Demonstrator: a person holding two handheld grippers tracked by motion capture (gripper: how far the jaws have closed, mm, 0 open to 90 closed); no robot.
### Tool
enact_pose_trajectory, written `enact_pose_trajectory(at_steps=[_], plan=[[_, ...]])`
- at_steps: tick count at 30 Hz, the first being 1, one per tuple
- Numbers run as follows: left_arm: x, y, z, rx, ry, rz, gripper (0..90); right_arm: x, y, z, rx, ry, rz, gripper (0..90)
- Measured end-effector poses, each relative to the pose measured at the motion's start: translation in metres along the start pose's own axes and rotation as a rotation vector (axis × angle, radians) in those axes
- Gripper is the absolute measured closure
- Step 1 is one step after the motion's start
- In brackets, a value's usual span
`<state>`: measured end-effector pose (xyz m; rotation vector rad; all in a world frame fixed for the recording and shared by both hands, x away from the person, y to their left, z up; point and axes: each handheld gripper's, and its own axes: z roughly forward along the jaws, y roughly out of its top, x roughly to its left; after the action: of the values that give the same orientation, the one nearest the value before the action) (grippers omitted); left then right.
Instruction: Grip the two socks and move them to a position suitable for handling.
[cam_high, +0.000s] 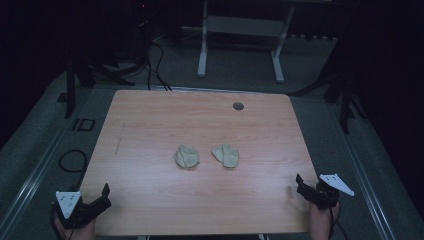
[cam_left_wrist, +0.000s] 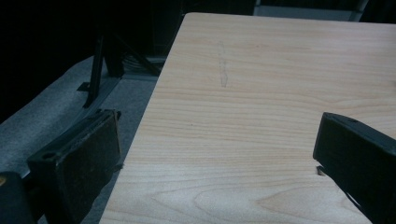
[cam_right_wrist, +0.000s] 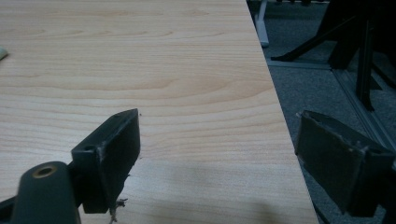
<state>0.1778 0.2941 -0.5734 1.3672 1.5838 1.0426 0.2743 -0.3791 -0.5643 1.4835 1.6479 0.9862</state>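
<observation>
Two pale beige crumpled lumps lie side by side near the middle of the wooden table (cam_high: 150, 125): the left lump (cam_high: 186, 156) and the right lump (cam_high: 226, 155). I cannot tell what they are made of. My left gripper (cam_high: 104, 196) rests at the table's near left corner. It is open (cam_left_wrist: 217, 154) with nothing between its jaws, straddling the table's left edge. My right gripper (cam_high: 300, 184) sits at the near right corner. It is also open (cam_right_wrist: 217, 140) and empty, straddling the right edge. A sliver of a pale lump (cam_right_wrist: 2, 53) shows at the left border of the right gripper view.
A round dark grommet hole (cam_high: 238, 106) sits near the table's far edge. A faint scratch mark (cam_left_wrist: 223, 70) runs along the left side. Beyond the table stand a white desk frame (cam_high: 202, 50), black stands and cables on grey carpet.
</observation>
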Motion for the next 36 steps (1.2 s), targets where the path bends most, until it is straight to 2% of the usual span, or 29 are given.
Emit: enact_pose_trajectory(at_steps=[8,12,14,15,16,22,23,30,32,35,36], plan=[[-0.001,-0.001,0.0,0.011,0.0,-0.006,1.0,0.001,0.0,-0.001,-0.006,0.011,-0.008,14.0],[-0.003,-0.001,-0.001,0.005,-0.016,-0.014,1.0,0.002,-0.001,-0.002,0.004,0.02,-0.015,14.0],[-0.005,0.0,-0.001,0.006,-0.02,-0.011,1.0,0.003,-0.001,-0.004,0.026,0.049,-0.009,14.0],[-0.005,0.0,-0.001,0.006,-0.02,-0.011,1.0,0.003,-0.001,-0.004,0.026,0.049,-0.009,14.0],[-0.008,0.0,-0.001,0.004,-0.038,-0.002,1.0,0.005,0.001,-0.005,0.04,0.084,-0.015,14.1],[-0.014,0.001,-0.001,0.003,-0.064,0.021,1.0,0.014,0.004,-0.004,0.079,0.149,-0.009,14.1],[-0.017,0.0,-0.001,0.006,-0.059,0.028,1.0,0.018,0.005,-0.002,0.09,0.184,-0.013,14.1],[-0.024,0.0,-0.002,0.002,-0.093,0.042,1.0,0.037,0.013,0.006,0.123,0.26,-0.09,14.0],[-0.025,0.0,-0.002,0.005,-0.1,0.044,1.0,0.041,0.018,0.007,0.152,0.288,-0.096,14.1],[-0.025,0.0,-0.003,0.005,-0.1,0.046,1.0,0.045,0.022,0.008,0.159,0.296,-0.097,14.1],[-0.025,-0.001,-0.002,0.006,-0.104,0.04,1.0,0.048,0.026,0.009,0.154,0.316,-0.094,14.1]])
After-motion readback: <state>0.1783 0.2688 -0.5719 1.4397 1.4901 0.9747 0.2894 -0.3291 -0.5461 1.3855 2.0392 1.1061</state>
